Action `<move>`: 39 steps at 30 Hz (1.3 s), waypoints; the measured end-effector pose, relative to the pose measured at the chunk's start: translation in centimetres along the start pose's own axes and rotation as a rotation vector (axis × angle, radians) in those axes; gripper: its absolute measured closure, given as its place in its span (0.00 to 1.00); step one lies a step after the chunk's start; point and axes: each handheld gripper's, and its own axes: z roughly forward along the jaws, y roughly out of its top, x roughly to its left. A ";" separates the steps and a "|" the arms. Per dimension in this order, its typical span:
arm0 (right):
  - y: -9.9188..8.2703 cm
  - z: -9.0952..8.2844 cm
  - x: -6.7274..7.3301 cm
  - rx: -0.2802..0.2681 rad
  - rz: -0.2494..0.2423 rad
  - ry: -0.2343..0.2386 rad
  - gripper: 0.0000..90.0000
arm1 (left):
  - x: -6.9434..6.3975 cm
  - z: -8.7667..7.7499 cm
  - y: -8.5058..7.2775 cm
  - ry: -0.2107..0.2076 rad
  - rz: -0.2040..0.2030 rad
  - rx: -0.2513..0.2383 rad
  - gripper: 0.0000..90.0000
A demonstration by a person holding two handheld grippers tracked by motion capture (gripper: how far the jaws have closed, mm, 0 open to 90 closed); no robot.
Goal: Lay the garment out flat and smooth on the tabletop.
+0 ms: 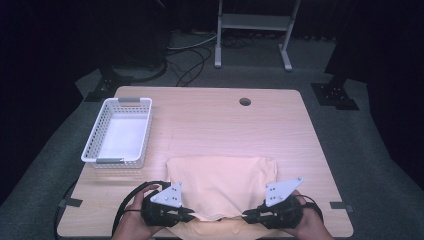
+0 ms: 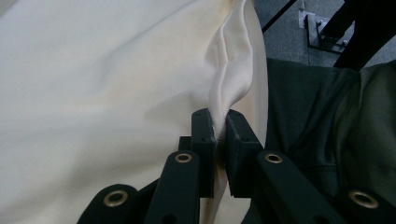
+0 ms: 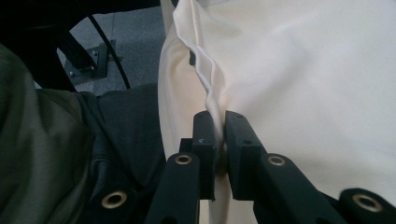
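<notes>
A cream cloth point(image 1: 222, 182) lies spread on the near half of the wooden table point(image 1: 220, 120), its front edge lifted and hanging over the table's near edge. My left gripper point(image 1: 192, 214) is shut on the cloth's near left part; the left gripper view has the cloth point(image 2: 116, 84) bunched into a fold between the closed jaws of that gripper point(image 2: 220, 122). My right gripper point(image 1: 245, 216) is shut on the near right part, and in the right gripper view the cloth point(image 3: 299, 79) is pinched the same way in this gripper point(image 3: 221, 122). Both grippers point inward toward each other.
A white plastic basket point(image 1: 119, 132), empty, stands at the table's left side. A round cable hole point(image 1: 245, 101) sits near the far edge. Beyond the table are a white metal stand point(image 1: 255, 30) and cables on the dark floor.
</notes>
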 end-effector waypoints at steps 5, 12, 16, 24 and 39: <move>0.9 -0.9 0.4 -0.002 -0.028 -0.001 0.93 | 0.0 -0.7 1.1 -0.023 0.015 -0.002 0.92; 1.7 -1.8 -0.7 -0.022 -0.035 -0.006 0.93 | 1.6 -1.3 2.4 -0.027 0.021 -0.008 0.92; 1.9 -2.0 -1.3 -0.024 -0.035 -0.010 0.93 | 2.4 -1.4 3.0 -0.032 0.025 -0.002 0.92; 2.8 -2.7 -3.0 -0.039 -0.038 -0.026 0.93 | 4.0 -1.9 4.5 -0.019 0.046 -0.007 0.92; 4.7 -3.7 -5.6 -0.036 -0.062 -0.061 0.93 | 6.4 -3.0 6.5 0.005 0.080 -0.020 0.92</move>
